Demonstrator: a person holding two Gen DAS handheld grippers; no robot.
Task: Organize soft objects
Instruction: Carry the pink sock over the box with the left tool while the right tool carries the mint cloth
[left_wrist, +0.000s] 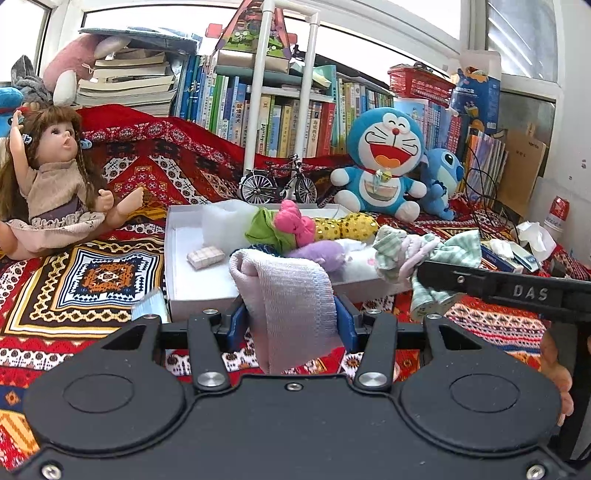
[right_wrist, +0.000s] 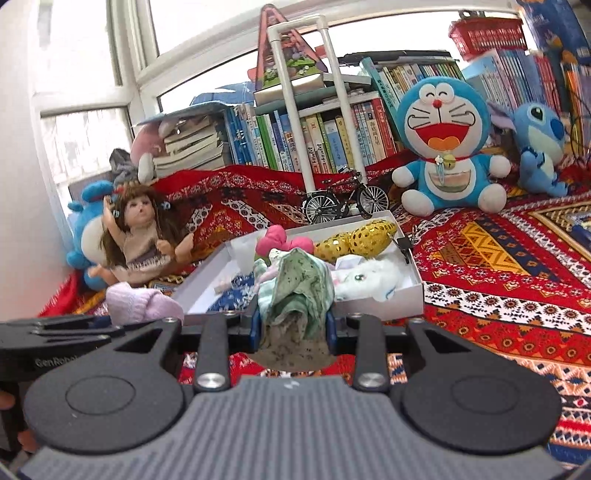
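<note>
Left gripper (left_wrist: 291, 317) clamped on pink towel (left_wrist: 291, 295), before white box (left_wrist: 177, 258). Right gripper (right_wrist: 293, 325) pinching green cloth (right_wrist: 299, 295) at box's near edge. Only left view showing tissues (left_wrist: 535, 236); only right, white plush (right_wrist: 373, 280) in box.

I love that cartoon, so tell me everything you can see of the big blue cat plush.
The blue cat plush sits upright on the red patterned blanket, behind the white box. It looks soft, with a white face, a wide open red mouth, a red collar with a bell and a belly pocket. A smaller blue plush sits beside it.
</note>
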